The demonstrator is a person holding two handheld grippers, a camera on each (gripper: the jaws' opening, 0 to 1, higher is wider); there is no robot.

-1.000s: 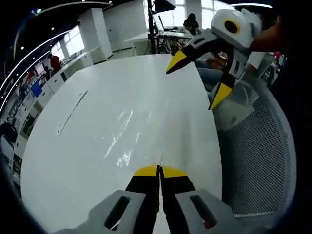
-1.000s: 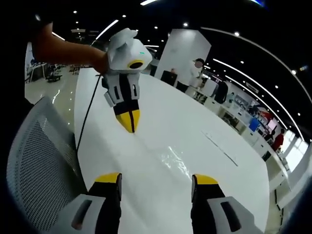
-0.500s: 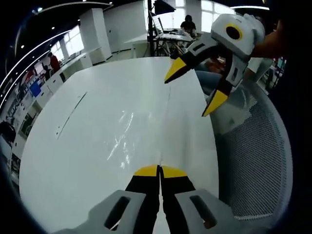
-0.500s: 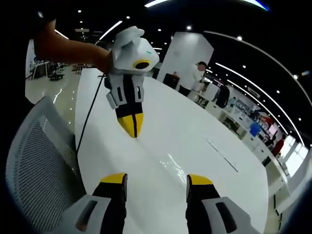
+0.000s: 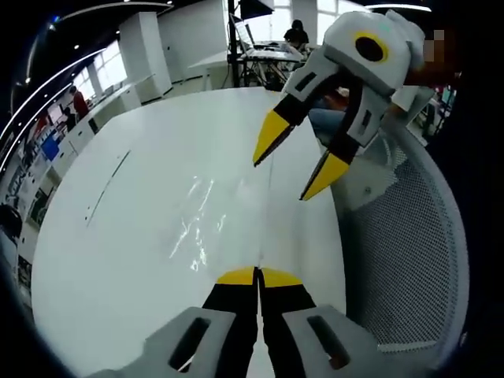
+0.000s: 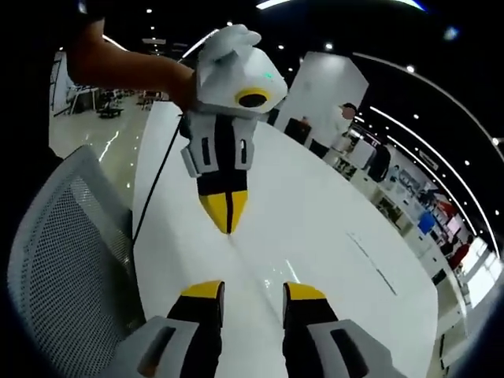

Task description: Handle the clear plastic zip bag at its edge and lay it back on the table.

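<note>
The clear plastic zip bag (image 5: 201,228) lies flat on the white table (image 5: 118,260), showing mostly as glints. Its long edge runs straight into my left gripper (image 5: 258,274), which is shut on that edge at table level. In the right gripper view, the left gripper (image 6: 228,220) points down at the table with its yellow tips together. My right gripper (image 5: 287,169) hovers above the far part of the bag's edge, open, nothing between its jaws. Its own jaws (image 6: 253,287) stand a narrow gap apart over the bag's edge.
A grey mesh chair (image 5: 409,252) stands against the table's side, also seen as the chair (image 6: 63,252). A dark cable (image 6: 153,189) follows that table edge. A thin slot (image 5: 106,185) marks the tabletop. People and desks fill the background.
The right gripper has come lower and closer to the left gripper, and its jaw gap has narrowed. The left gripper stays shut in the same place.
</note>
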